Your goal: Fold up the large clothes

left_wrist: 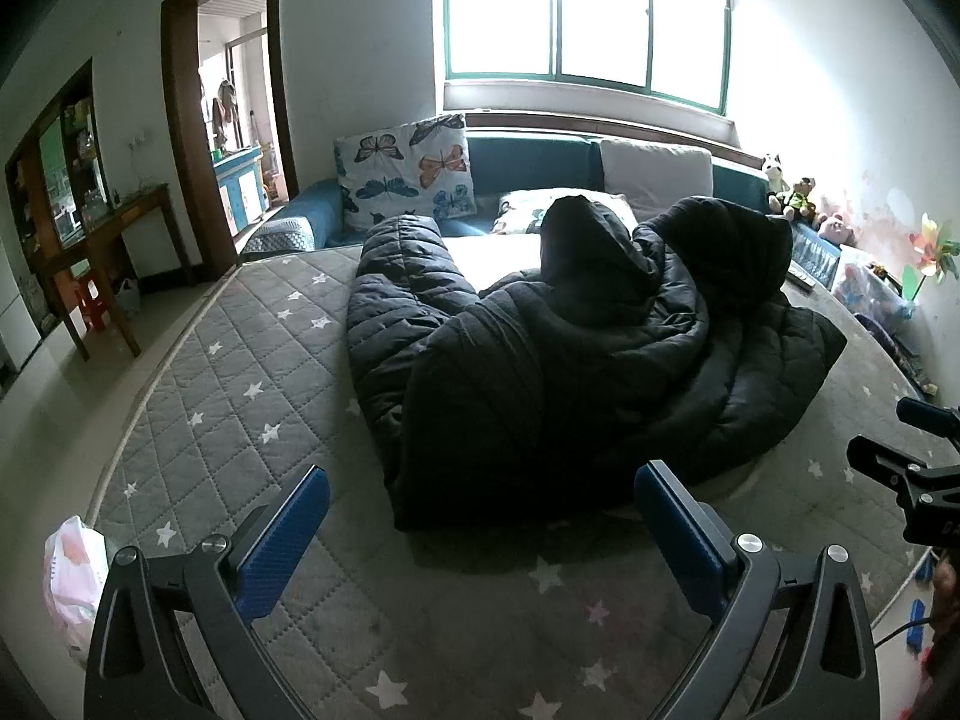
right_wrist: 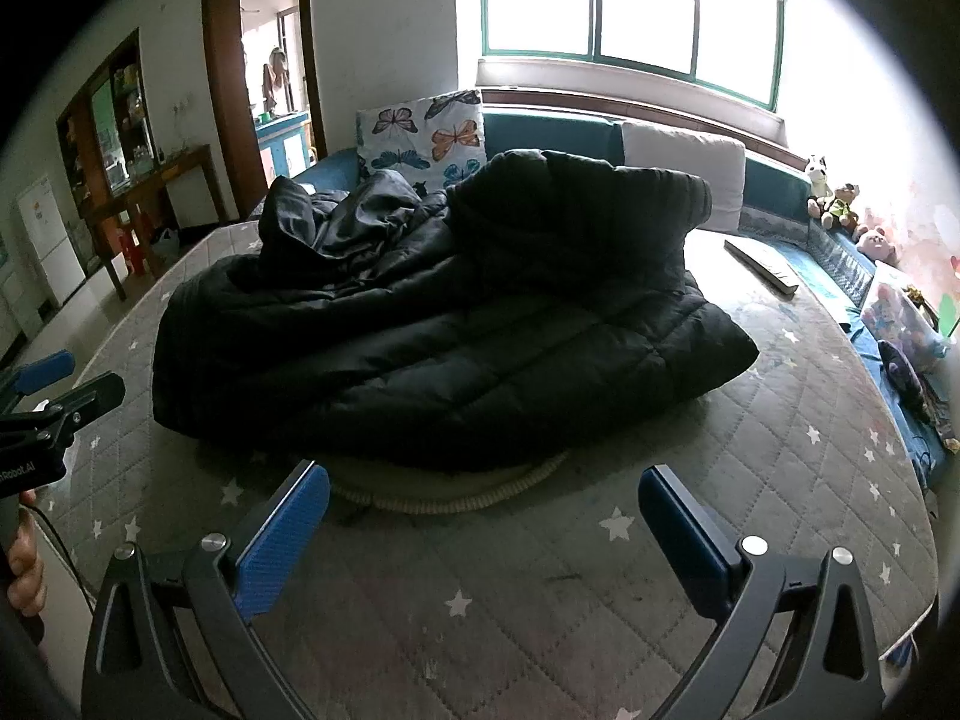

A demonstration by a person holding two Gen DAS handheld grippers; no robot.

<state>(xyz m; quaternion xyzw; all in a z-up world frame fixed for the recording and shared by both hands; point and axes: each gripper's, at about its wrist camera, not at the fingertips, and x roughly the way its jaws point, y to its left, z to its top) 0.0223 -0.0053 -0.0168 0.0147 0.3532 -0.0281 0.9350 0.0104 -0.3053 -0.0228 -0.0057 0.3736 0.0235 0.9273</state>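
Black and quilted, the padded coat (left_wrist: 570,336) lies heaped on our grey star-print mattress (left_wrist: 252,372), hood up near the butterfly pillow (left_wrist: 408,171). We hold the left gripper (left_wrist: 480,534) and right gripper (right_wrist: 483,531) wide open just short of its hem, their 2 blue-padded fingers empty, touching nothing.

Dark grey gripper frames, blue ribbed fingers (left_wrist: 282,540), silver screws, black cable

Black quilted puffer coat (right_wrist: 456,324) with slightly shiny cloth lies on a matt grey quilted, star-printed mattress (right_wrist: 600,588); textured blue gripper pads (right_wrist: 282,540).
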